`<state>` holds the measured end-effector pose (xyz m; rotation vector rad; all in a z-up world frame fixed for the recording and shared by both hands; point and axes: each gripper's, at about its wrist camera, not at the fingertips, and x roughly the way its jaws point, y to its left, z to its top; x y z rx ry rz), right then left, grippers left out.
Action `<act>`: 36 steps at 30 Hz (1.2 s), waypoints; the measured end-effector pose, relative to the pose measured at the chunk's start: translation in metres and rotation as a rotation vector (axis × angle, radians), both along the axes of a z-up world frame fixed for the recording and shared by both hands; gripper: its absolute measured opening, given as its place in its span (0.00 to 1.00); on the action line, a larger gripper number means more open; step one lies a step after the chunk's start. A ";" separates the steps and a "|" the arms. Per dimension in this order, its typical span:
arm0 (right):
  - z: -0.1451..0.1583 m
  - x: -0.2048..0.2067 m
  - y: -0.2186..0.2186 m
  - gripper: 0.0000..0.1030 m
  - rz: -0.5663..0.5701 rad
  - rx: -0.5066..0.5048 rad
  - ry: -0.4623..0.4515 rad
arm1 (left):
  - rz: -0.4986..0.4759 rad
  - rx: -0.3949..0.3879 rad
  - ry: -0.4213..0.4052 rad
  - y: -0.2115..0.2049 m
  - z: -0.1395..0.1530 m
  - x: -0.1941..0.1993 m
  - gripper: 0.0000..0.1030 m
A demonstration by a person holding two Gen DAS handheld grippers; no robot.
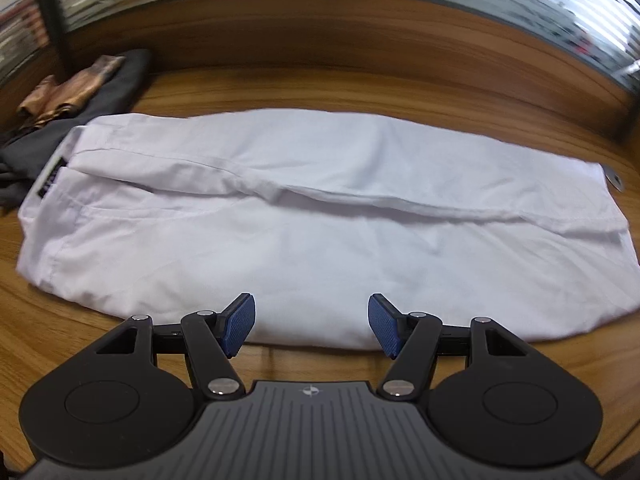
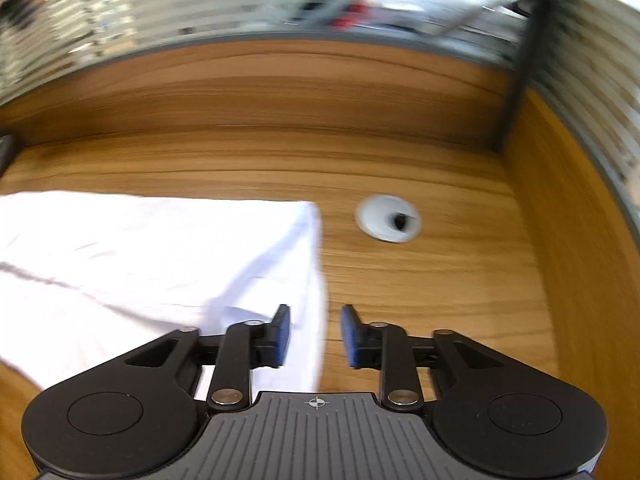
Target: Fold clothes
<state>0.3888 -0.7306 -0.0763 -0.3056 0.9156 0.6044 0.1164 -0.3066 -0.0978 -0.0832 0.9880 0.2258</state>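
A white garment (image 1: pixel 320 216) lies flat and lengthwise across the wooden desk (image 1: pixel 280 92), folded along a seam, with a dark label (image 1: pixel 50 178) at its left end. My left gripper (image 1: pixel 311 312) hangs open just above the garment's near edge, with nothing between its blue pads. In the right wrist view the same garment's (image 2: pixel 140 248) right end shows. My right gripper (image 2: pixel 315 320) stands partly open over that end; the cloth's edge runs below the gap and the pads do not press on it.
A pile of dark grey clothing (image 1: pixel 116 84) and a brown cloth (image 1: pixel 60 96) sits at the back left. A white cable grommet (image 2: pixel 388 218) is set in the desk right of the garment. Wooden panels (image 2: pixel 568 240) wall the desk at the back and right.
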 end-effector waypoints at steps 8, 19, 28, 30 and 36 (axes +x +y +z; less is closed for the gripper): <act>-0.009 -0.029 0.062 0.50 0.283 -0.015 -0.002 | 0.041 0.043 -0.024 0.055 0.012 0.013 0.67; -0.036 -0.061 0.145 0.50 0.578 -0.167 -0.078 | 0.214 0.053 -0.008 0.147 0.005 0.051 0.67; -0.055 -0.074 0.193 0.49 0.658 -0.272 -0.121 | 0.140 0.023 0.028 0.185 -0.010 0.079 0.67; -0.057 -0.071 0.197 0.49 0.652 -0.278 -0.123 | 0.160 -0.024 0.028 0.193 -0.015 0.084 0.68; -0.056 -0.071 0.208 0.08 0.657 -0.291 -0.142 | 0.197 -0.162 -0.050 0.204 -0.008 0.085 0.33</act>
